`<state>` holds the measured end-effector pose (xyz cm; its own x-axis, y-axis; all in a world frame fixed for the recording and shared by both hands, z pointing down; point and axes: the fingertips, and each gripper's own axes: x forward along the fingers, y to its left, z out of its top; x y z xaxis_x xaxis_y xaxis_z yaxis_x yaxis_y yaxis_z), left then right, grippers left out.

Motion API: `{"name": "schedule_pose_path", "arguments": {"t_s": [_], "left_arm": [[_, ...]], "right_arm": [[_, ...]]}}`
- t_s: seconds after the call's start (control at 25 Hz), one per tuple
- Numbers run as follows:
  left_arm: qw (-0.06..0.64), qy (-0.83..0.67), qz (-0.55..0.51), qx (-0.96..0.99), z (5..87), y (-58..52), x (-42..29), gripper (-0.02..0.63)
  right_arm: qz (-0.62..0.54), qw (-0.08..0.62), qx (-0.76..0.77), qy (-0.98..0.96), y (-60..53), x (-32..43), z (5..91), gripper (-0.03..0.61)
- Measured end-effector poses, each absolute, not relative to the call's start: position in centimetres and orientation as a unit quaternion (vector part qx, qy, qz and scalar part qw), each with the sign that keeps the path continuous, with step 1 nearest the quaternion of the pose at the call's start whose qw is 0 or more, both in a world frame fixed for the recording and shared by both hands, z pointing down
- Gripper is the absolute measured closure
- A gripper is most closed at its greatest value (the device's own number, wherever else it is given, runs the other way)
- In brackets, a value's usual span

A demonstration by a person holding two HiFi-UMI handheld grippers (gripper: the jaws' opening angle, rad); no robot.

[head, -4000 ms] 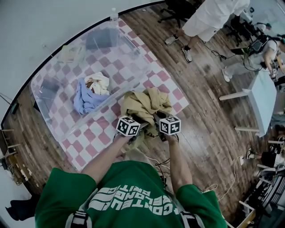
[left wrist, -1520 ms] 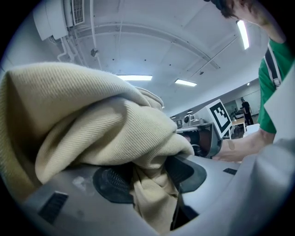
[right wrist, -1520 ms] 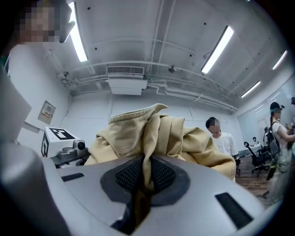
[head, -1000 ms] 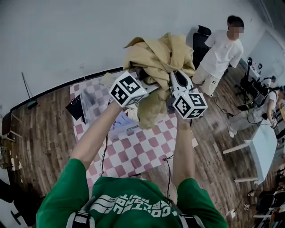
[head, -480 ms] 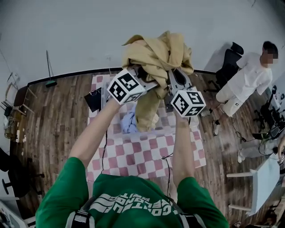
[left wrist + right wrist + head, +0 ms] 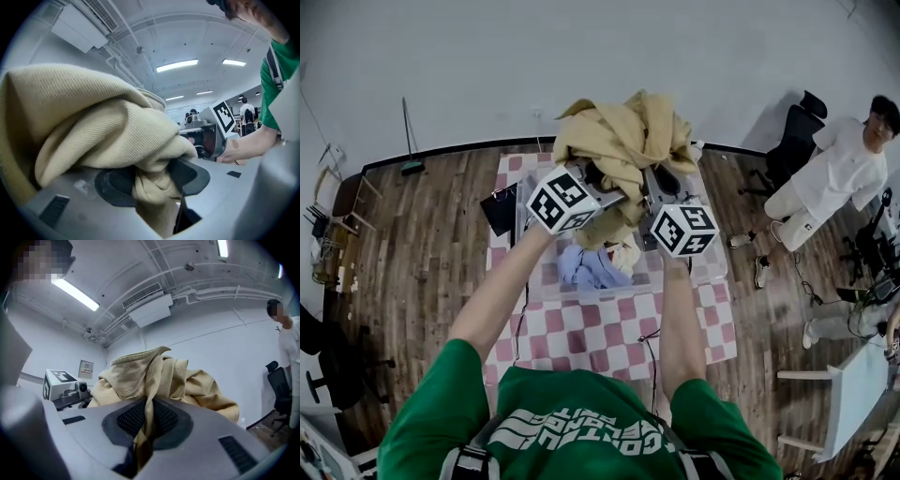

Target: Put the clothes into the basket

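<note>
The clear basket [image 6: 705, 270] stands open-topped under both claws. A blue cloth [image 6: 591, 267] and a pale cloth [image 6: 626, 255] lie in its middle, with bare bottom at either end. The tan garment [image 6: 623, 141], pinched in the left claw [image 6: 602, 184] and the right claw [image 6: 660, 185], fills the gap between them. The wooden floor [image 6: 431, 244] beside the checked mat [image 6: 609, 328] lies free. A person in white [image 6: 834, 178] sits well off right.

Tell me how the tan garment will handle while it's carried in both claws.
Likely floppy: the tan garment bunches and droops from the left claw and right claw. Probably fairly light, since thin pinches of fabric hold it up. The ribbed knit looks unlikely to slip.
</note>
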<state>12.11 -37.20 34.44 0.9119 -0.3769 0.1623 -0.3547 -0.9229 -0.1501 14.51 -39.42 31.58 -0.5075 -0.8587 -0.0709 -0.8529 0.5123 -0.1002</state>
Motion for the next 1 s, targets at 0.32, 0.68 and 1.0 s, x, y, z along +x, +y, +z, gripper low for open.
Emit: {"name": "schedule_pose_path", "arguments": {"t_s": [0.32, 0.68, 1.0], "left_arm": [[-0.008, 0.176, -0.118, -0.977, 42.2, -38.2, 13.3, 0.402], [-0.092, 0.167, -0.166, -0.968, 52.5, -38.2, 13.5, 0.402], [-0.145, 0.160, -0.218, -0.952, 60.4, -37.2, 13.2, 0.402]], "right_arm": [[-0.089, 0.017, -0.496, 0.863, -40.9, 15.7, 39.8, 0.552], [-0.167, -0.086, -0.469, 0.863, -41.5, 15.8, 50.6, 0.552], [-0.224, -0.191, -0.419, 0.859, -40.9, 15.5, 59.0, 0.552]]}}
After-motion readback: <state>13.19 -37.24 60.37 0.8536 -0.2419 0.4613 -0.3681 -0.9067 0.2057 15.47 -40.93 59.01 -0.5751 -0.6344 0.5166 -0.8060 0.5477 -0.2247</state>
